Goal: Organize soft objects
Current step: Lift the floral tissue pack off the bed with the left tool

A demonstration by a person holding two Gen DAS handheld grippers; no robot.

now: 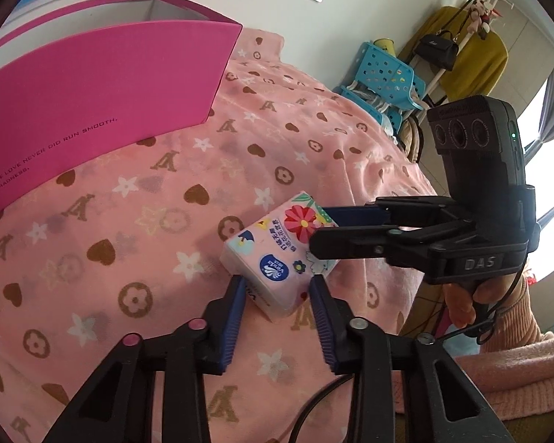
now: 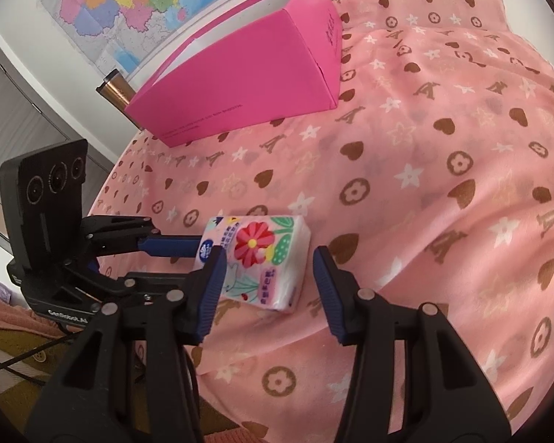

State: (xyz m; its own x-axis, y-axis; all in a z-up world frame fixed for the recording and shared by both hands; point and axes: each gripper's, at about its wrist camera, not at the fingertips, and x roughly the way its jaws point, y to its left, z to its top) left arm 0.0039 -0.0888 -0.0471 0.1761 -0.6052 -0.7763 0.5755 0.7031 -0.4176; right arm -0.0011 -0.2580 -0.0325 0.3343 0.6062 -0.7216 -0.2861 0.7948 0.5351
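Left gripper [image 1: 277, 288] spread wide around floral plastic-wrapped tissue pack [image 1: 277, 254]; right gripper [image 2: 267, 262] likewise parted, straddling it. Pink patterned blanket [image 2: 443, 184] bare around.

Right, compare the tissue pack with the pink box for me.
The tissue pack is small, soft and printed with flowers; the pink box is much larger, rigid-looking and plain magenta with a line of text. The pack is sealed and lies between both grippers' fingers; the box stands open-topped farther back. Both rest on the pink blanket.
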